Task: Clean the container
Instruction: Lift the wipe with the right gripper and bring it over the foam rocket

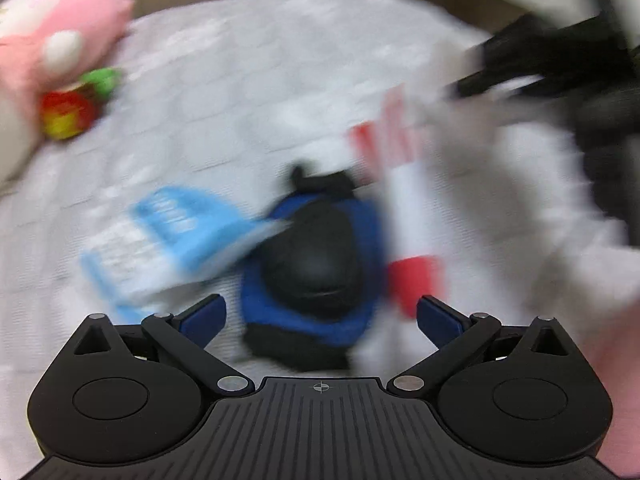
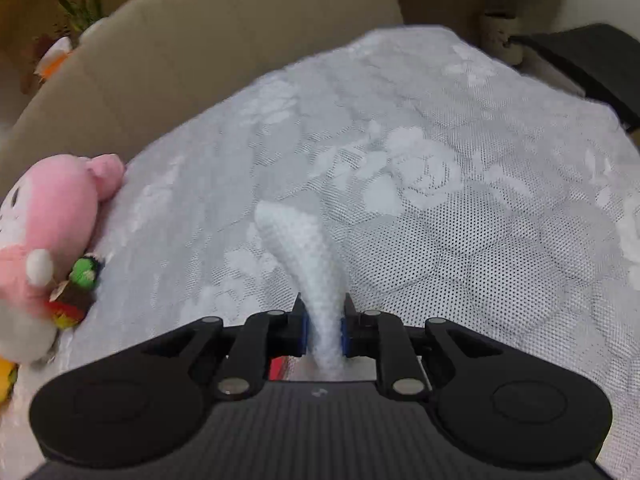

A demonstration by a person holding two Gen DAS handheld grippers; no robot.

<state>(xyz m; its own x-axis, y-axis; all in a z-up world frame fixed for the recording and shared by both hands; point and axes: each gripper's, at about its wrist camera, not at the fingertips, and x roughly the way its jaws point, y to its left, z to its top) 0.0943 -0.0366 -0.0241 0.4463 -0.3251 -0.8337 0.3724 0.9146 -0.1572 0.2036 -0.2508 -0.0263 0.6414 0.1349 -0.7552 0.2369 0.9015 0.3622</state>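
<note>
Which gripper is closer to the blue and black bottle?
Left. The left gripper hangs open right in front of the blue and black bottle, jaws on either side. The right gripper is shut on a white cloth; no bottle shows in its view.

left gripper [image 1: 321,316] jaws apart | above blue-black container [image 1: 316,264] (blurred)

Both wrist cams look steeply down, close over lace-covered surface [image 2: 460,200]; both share pink plush [image 1: 60,28] at left.
</note>
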